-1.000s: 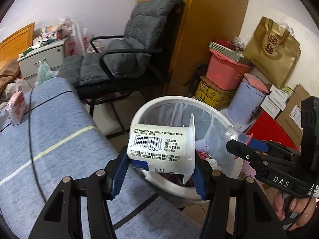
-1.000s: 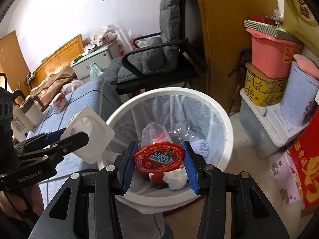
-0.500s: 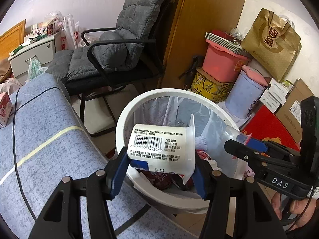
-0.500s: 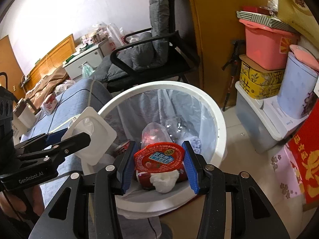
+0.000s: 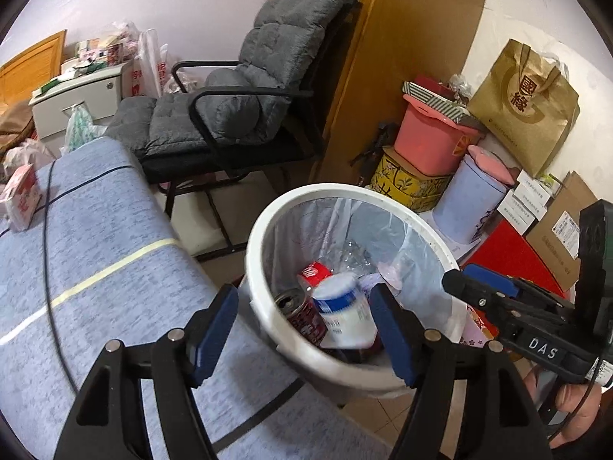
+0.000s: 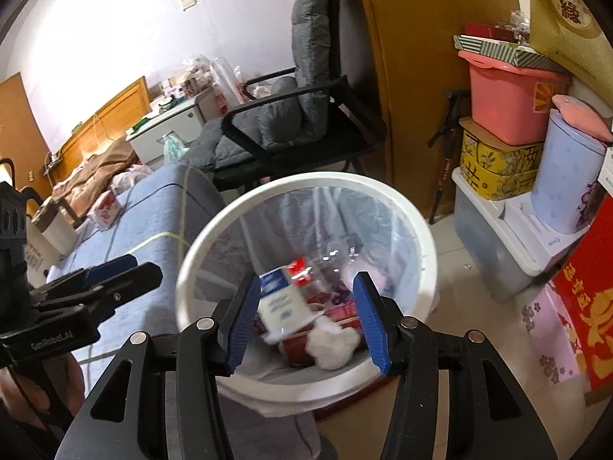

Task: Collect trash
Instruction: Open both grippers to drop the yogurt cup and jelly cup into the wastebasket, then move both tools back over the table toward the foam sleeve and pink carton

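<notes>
1. Beside the grey-blue bed [image 5: 95, 268], the white lined trash bin [image 5: 268, 329] stands on the floor.
2. Above the bin, left gripper [image 5: 302, 324]: jaws have just been opening, spread, nothing between.
3. Above the bin, right gripper [image 6: 306, 312]: jaws just opening, spread, empty.
4. Inside the bin: white yogurt cup [image 5: 345, 316], blurred, beside a red can [image 5: 302, 316].

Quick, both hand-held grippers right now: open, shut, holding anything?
Left hand-held gripper: open, jaws just widened, nothing held.
Right hand-held gripper: open, jaws just widened, nothing held.
</notes>
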`<state>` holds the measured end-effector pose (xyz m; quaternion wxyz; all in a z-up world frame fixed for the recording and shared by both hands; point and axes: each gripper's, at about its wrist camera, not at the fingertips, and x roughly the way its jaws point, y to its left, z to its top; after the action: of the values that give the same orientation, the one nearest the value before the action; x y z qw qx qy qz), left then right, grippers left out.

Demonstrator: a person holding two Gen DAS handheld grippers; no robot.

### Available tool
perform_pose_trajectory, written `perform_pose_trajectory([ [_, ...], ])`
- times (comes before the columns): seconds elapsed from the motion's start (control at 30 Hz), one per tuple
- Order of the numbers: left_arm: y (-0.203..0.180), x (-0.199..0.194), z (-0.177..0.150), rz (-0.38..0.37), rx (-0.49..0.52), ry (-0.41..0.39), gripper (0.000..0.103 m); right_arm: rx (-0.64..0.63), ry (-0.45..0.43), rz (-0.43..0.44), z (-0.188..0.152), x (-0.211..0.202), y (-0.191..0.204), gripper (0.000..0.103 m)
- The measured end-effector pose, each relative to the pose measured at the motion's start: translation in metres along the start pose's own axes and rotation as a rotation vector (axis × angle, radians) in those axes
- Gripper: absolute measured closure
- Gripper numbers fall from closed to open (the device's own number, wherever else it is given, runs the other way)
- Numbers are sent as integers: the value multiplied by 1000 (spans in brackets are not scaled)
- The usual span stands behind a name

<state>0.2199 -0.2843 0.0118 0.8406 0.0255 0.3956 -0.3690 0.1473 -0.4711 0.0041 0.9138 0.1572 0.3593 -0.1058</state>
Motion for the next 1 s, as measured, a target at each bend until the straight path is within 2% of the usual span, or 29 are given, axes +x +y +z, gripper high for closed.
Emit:
perform_pose_trajectory([
  [0.5,39,-88,-36,103,-73,-102,30,-125,-35,120,-20,-46,83,52],
  [1.0,90,-161,-73,227,-159,-173,30,-250,-38,218,-40,-67,164,52],
])
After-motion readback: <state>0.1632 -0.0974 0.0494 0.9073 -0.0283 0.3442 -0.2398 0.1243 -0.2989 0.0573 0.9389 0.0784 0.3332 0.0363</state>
